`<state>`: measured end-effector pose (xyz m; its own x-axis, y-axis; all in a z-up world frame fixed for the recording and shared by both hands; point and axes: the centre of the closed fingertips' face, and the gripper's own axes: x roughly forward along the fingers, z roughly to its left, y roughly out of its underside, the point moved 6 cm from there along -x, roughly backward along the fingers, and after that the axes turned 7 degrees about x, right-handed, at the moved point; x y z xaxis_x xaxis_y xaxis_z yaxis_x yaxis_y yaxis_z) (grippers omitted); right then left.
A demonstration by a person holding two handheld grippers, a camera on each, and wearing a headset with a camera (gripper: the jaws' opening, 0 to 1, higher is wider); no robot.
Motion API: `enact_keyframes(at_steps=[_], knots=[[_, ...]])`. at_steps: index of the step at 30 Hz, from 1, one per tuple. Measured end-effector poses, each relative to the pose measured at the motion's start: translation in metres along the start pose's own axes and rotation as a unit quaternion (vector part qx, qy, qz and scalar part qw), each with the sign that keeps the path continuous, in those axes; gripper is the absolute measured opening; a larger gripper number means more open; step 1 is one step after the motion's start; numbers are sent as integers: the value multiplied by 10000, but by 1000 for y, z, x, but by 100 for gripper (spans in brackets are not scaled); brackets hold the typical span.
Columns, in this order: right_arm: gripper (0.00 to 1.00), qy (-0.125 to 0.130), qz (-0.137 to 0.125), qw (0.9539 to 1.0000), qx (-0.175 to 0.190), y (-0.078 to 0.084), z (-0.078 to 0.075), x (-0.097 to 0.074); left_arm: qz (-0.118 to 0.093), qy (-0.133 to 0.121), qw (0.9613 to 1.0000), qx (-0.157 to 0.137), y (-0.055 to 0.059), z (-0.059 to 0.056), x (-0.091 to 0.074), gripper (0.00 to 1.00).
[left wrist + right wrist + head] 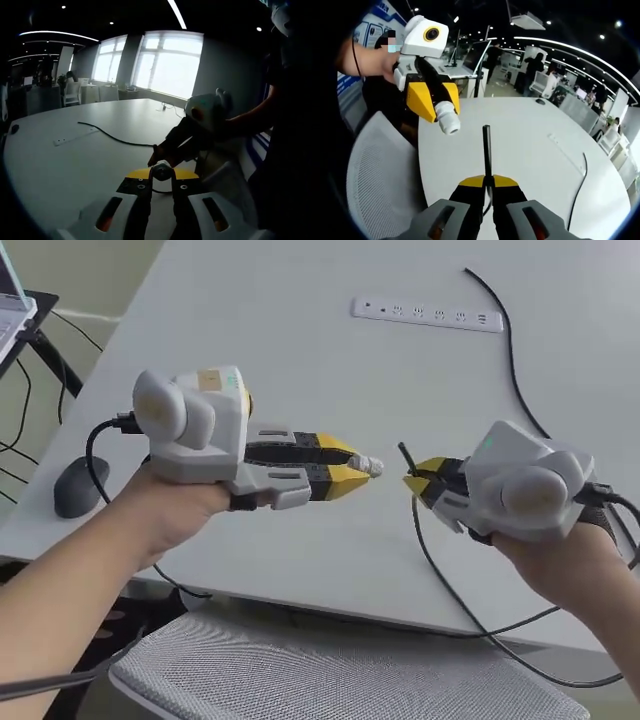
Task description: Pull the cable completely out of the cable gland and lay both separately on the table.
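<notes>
Left gripper [356, 469]: fingers [338, 478] clamped on the cable gland [371, 467]. Right gripper [413, 480]: fingers pinch the cable [404, 453], whose free end projects straight ahead of them. The gland lies just beyond that end, apart from it. Both are above the desk [300, 350]. Judged remaining step: lower each to a separate spot.

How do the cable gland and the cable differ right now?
The cable gland is pale, short and stubby; the cable is black, thin and long. The gland sits in the left gripper, the cable in the right gripper, its tail trailing off the table. Both are clamped in the air, apart.
</notes>
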<state>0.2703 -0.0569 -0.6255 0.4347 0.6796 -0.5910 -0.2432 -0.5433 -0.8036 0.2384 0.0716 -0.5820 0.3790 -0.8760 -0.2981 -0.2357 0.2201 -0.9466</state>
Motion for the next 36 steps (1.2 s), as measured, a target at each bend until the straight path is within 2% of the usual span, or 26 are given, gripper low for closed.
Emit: enact_keyframes(at_steps=[5, 10, 15, 23, 32, 36], knots=[[0, -7, -13, 10000, -57, -9, -3, 1, 25, -39, 10000, -24, 7, 0, 0, 15], [0, 30, 10, 10000, 92, -20, -11, 5, -2, -33, 10000, -67, 14, 1, -2, 15], [0, 163, 36, 9997, 196, -35, -12, 12, -59, 24, 10000, -28, 21, 3, -7, 15], [0, 345, 108, 9990, 264, -61, -12, 26, -80, 94, 9999, -61, 41, 13, -23, 15], [0, 552, 198, 9973, 438, -88, -16, 63, 58, 258, 9996, -94, 70, 24, -38, 15], [0, 526, 306, 9975, 353, -100, -10, 81, 13, 299, 9995, -105, 75, 31, -43, 15]])
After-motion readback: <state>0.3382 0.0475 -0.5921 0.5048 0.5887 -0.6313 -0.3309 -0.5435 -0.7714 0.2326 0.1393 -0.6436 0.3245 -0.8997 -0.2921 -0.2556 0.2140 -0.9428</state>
